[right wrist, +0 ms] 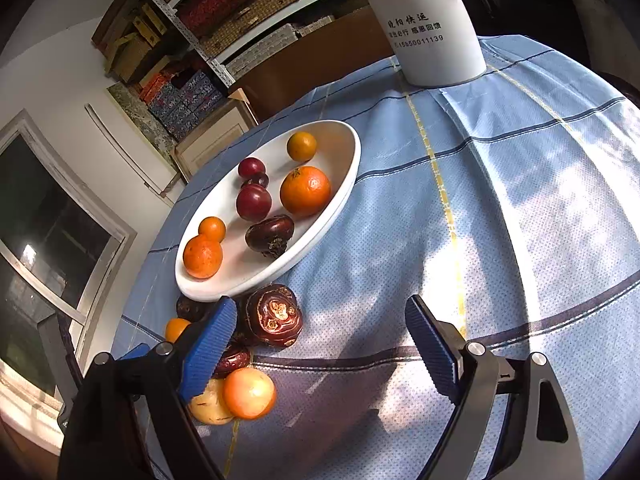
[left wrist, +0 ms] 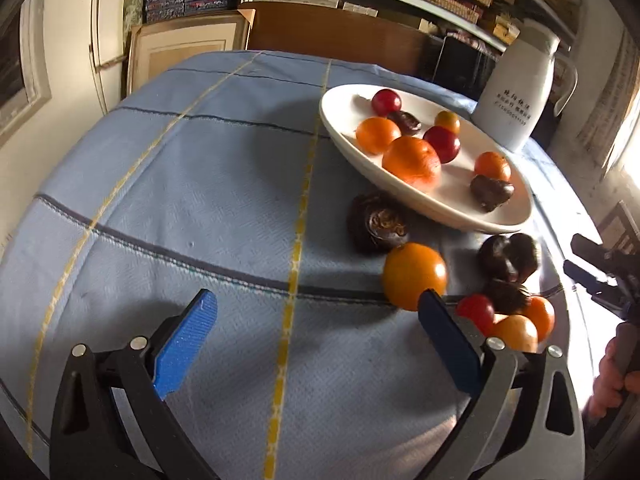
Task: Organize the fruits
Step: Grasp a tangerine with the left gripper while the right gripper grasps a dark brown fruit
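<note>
Claws first: the left claw [left wrist: 316, 328] is spread wide with nothing between its blue pads, hovering over the blue checked cloth [left wrist: 208, 208] of the table. The right claw [right wrist: 320, 344] is likewise wide apart and empty, above a sunlit patch of the cloth. Just beyond the left claw's right finger lies a loose cluster of fruit on the cloth: a yellow-orange tomato [left wrist: 414, 276], a small red tomato [left wrist: 476, 310], two more orange ones, and dark brown water chestnuts [left wrist: 376, 224] near the plate's rim. Farther on, the white oval plate [left wrist: 340, 120] holds tangerines [left wrist: 412, 160], red cherry tomatoes [left wrist: 442, 143] and more chestnuts. At the table's far edge stands a white jug [left wrist: 516, 100] with printed text.
</note>
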A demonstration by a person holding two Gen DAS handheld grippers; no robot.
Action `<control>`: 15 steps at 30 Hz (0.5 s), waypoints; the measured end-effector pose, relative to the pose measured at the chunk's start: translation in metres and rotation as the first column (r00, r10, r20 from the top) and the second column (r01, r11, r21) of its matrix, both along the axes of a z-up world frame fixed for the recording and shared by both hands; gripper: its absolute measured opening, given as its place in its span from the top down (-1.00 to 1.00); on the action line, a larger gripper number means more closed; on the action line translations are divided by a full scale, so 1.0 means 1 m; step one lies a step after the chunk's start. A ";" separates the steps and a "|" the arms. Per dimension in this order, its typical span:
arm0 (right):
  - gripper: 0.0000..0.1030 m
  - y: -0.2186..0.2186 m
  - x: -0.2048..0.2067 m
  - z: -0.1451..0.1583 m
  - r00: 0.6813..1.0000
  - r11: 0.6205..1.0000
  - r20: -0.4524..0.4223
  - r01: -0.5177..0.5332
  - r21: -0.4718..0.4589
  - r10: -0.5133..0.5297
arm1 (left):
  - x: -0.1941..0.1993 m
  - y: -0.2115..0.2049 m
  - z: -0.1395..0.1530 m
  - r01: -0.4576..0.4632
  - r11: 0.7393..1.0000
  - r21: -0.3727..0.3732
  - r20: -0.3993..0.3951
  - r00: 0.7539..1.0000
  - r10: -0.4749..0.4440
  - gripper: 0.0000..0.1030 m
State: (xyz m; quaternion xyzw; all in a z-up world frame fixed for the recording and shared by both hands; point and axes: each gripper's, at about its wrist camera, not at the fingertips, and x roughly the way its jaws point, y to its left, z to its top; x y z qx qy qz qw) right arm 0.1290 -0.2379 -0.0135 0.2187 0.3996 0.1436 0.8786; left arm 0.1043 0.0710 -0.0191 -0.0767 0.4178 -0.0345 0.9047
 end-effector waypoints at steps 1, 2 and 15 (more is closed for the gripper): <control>-0.69 0.001 0.000 0.001 1.000 1.000 0.001 -0.004 -0.002 0.004 | -0.001 0.000 0.002 0.006 1.000 -0.017 0.014 1.000 -0.006 -0.92; -0.69 0.002 -0.001 0.001 1.000 1.000 0.002 -0.006 -0.005 0.006 | -0.003 -0.001 0.004 0.015 1.000 -0.023 0.026 1.000 -0.015 -0.92; -0.69 0.012 -0.002 -0.001 0.999 0.999 -0.003 -0.043 -0.024 0.043 | 0.012 -0.037 -0.003 0.173 0.985 0.014 -0.005 0.985 -0.173 -0.37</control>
